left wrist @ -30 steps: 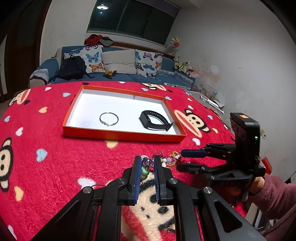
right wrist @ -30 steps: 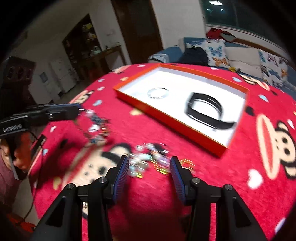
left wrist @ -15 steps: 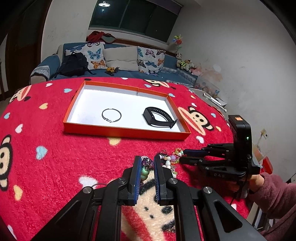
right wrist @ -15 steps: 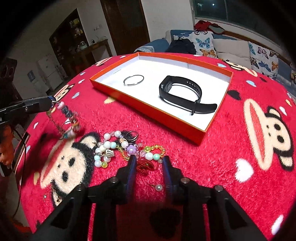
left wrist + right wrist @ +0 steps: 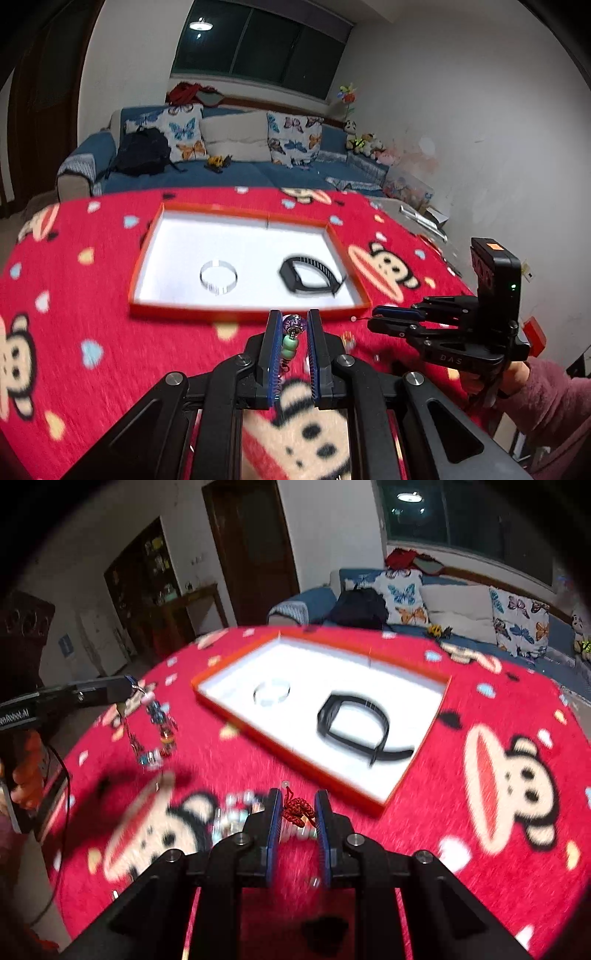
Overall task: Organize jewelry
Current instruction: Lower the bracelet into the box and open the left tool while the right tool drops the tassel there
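Red plush cloth printed with cartoon monkeys covered the surface (image 5: 110,332), where a shallow orange-rimmed tray with a white floor (image 5: 146,254) held a thin silver bangle (image 5: 218,275) and a black wristband (image 5: 308,277). Raised letters "DAS" showed on the right gripper (image 5: 373,319), whose jaws were closing on a red braided cord (image 5: 295,808). White lettering ending "Robot.AI" marked the left gripper (image 5: 291,326), clamped on a dangling beaded charm strand (image 5: 290,339).

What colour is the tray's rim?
Orange, around a white inside; the tray shows best in the left wrist view.
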### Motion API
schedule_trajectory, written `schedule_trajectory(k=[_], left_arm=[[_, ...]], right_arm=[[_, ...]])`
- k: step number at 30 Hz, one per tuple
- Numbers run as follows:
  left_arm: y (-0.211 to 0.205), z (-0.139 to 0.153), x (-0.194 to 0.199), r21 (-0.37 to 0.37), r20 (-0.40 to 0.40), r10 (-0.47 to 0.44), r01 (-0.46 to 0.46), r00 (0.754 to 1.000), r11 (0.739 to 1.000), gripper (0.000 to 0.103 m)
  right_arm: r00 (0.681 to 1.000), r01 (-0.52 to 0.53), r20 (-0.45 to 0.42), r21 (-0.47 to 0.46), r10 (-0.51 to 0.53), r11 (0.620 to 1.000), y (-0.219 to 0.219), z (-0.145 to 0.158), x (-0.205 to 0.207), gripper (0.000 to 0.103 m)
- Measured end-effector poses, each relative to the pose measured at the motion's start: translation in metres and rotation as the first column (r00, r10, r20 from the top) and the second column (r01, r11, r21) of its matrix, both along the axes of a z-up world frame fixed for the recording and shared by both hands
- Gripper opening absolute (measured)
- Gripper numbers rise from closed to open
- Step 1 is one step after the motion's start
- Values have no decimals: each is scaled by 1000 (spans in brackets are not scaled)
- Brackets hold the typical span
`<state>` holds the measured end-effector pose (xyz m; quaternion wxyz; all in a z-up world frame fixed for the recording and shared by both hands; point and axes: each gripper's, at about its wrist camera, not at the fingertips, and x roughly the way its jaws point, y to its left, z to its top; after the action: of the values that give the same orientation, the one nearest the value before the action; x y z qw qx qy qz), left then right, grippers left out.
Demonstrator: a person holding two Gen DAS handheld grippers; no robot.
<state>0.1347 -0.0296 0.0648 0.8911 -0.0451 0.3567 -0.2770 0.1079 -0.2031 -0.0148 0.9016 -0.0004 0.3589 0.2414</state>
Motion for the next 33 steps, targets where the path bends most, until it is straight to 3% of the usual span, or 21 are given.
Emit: schedule_trajectory(k=[8, 18, 33], left_arm=[[-19, 17, 51, 17, 18, -18, 18, 1000, 1000, 14], [-50, -36, 119, 60, -106, -34, 41, 994, 997, 14], [-72, -81, 143, 118, -184, -36, 58, 982, 991, 19]], right_arm=[[998, 56, 9, 4, -56, 998, -6, 0, 37, 20], [995, 79, -54, -14, -79, 997, -6, -22, 54, 20], [996, 66, -54, -48, -69, 997, 1, -28, 55, 22]])
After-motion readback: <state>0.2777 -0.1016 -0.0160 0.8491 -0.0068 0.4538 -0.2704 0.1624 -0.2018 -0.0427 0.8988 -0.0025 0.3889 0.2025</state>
